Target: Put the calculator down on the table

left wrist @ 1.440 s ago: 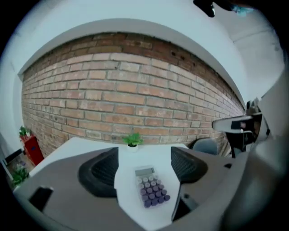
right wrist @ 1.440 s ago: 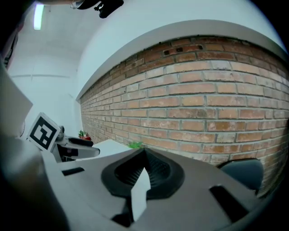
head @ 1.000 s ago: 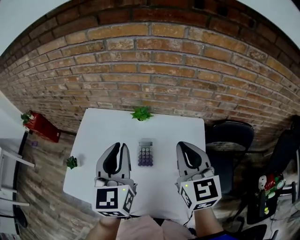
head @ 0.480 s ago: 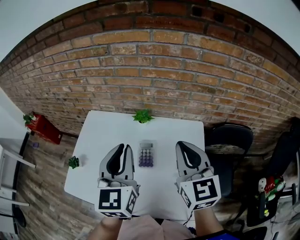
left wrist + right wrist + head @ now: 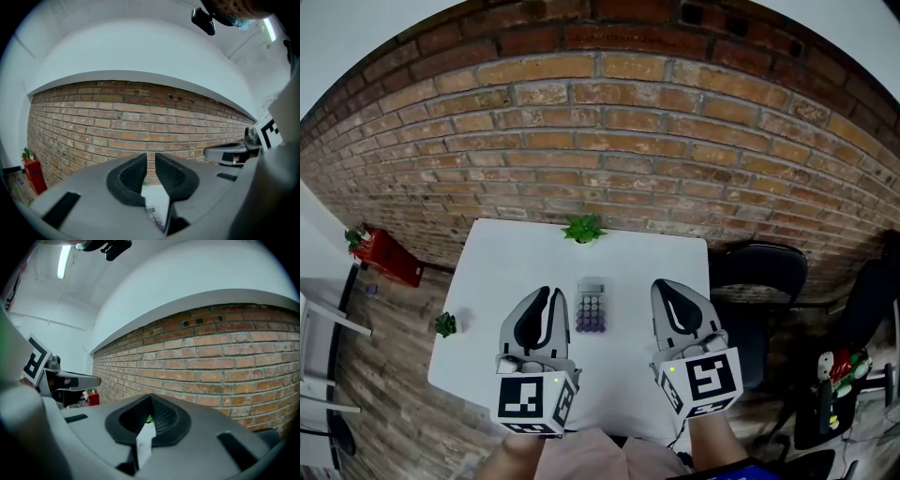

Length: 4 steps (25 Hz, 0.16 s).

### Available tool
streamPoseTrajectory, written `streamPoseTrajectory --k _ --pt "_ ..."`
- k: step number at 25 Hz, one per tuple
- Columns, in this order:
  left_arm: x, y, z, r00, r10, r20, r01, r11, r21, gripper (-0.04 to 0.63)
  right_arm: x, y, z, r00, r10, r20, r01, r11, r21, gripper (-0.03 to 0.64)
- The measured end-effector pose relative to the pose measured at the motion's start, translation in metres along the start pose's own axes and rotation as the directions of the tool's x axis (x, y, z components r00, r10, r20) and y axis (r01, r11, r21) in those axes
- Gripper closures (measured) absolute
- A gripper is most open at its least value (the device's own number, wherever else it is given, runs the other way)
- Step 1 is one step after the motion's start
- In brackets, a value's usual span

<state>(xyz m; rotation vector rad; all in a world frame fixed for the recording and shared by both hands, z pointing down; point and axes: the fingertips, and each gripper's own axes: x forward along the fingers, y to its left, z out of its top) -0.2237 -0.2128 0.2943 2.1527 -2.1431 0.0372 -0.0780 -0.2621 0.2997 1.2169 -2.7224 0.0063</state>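
A grey calculator [image 5: 591, 307] with purple keys lies flat on the white table [image 5: 511, 258], between my two grippers and touching neither. To its left my left gripper [image 5: 546, 293] points level toward the brick wall, shut with nothing between its jaws. In the left gripper view the left gripper [image 5: 151, 157] shows only a thin slit, and a bit of the calculator [image 5: 153, 217] shows below it. On the calculator's right my right gripper [image 5: 660, 288] is shut and empty too. Its tips meet in the right gripper view, where the right gripper [image 5: 150, 398] faces the wall.
A small green plant [image 5: 583, 228] stands at the table's far edge by the brick wall [image 5: 609, 141]. Another small plant [image 5: 444, 324] sits near the left edge. A dark chair [image 5: 759, 272] stands right of the table, a red object [image 5: 384, 251] on the floor at left.
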Motion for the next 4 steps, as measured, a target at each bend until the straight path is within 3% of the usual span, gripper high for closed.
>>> streamPoseTrajectory --k 4 --pt "0.0045 0.0 -0.0046 1.0 0.0 -0.009 0.0 1.0 0.0 0.534 0.0034 -0.003 -0.0025 1.0 -0.001 0.0 0.001 1.0 0.002 0.618"
